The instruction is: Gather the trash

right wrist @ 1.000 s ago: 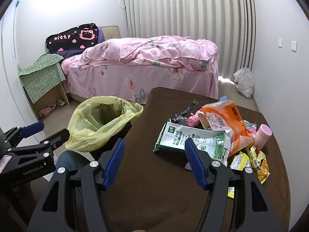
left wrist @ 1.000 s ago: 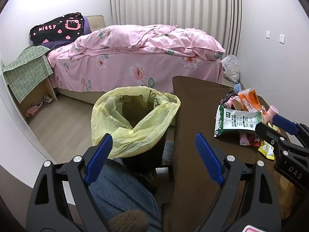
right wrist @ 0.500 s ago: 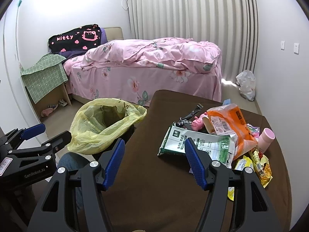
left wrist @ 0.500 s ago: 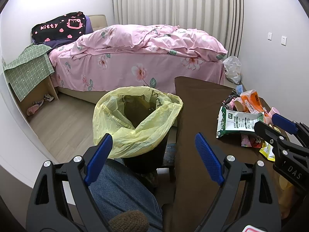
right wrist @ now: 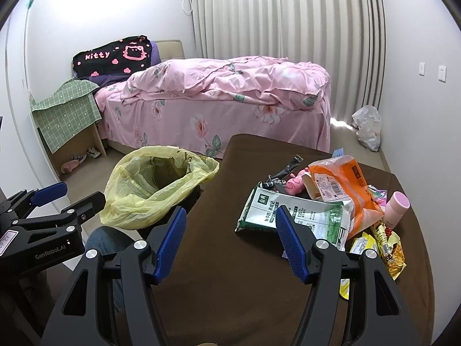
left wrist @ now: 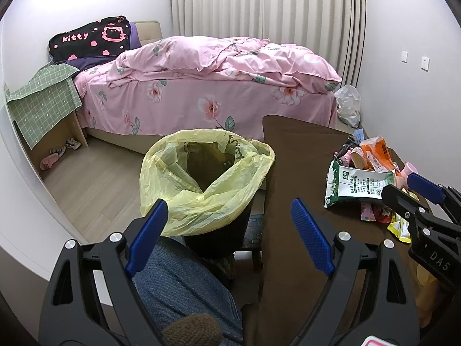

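— Since both tools are held low and nearest the cameras, what is shown of them first?

— The right gripper (right wrist: pixel 227 240) is seen spread wide with nothing between its blue pads, poised above the brown table (right wrist: pixel 230 282). The left gripper (left wrist: pixel 227 233) is likewise released and empty, held over the person's denim-clad knee (left wrist: pixel 184 282), probably kept out of the way.

— And where is the trash found?

— Just beyond the right gripper, a green-and-white snack bag (right wrist: pixel 291 216) is laid flat at the front of a heap. Behind it an orange packet (right wrist: pixel 343 184), a pink cup (right wrist: pixel 397 206) and yellow wrappers (right wrist: pixel 389 248) are piled together.

— Where is it to be collected?

— A black bin lined with a yellow bag (left wrist: pixel 201 178) is stood beside the table's left edge, mouth open, likely placed within easy reach. Nothing appears collected yet. Farther off, a pink floral bed (left wrist: pixel 207 77) is seen.
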Demonstrator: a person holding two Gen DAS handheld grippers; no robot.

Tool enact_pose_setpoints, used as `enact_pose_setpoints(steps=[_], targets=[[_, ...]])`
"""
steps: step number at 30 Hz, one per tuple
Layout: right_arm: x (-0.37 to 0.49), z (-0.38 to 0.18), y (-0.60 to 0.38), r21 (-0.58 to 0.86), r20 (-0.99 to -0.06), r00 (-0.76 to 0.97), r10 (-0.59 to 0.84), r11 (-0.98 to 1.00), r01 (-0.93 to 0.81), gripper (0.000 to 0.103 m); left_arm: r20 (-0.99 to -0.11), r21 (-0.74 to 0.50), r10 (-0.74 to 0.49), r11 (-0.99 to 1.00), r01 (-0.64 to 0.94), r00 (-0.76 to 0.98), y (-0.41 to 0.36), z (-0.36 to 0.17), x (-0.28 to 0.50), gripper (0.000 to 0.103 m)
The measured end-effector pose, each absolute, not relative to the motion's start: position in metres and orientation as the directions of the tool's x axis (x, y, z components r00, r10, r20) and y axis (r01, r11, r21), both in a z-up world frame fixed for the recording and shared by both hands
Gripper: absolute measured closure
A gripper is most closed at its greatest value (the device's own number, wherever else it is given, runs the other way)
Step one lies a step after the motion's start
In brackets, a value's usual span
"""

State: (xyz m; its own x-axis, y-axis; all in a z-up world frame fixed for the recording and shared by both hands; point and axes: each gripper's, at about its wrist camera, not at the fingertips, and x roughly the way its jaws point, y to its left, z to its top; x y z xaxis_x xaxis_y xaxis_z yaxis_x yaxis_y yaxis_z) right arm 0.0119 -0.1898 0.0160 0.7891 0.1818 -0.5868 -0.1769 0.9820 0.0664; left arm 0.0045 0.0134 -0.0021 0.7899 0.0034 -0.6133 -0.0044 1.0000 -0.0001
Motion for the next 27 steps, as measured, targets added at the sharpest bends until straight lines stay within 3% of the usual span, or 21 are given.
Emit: enact_pose_setpoints(steps=[27], targets=[[0.0108, 0.0155, -0.1885, 0.065, -0.587, 0.788, 0.183, 0.982, -0.18, 0.042, -0.609, -0.005, 0.01, 1.0, -0.016, 0.793, 0.0168, -0.0014, 0.0049, 0.02]])
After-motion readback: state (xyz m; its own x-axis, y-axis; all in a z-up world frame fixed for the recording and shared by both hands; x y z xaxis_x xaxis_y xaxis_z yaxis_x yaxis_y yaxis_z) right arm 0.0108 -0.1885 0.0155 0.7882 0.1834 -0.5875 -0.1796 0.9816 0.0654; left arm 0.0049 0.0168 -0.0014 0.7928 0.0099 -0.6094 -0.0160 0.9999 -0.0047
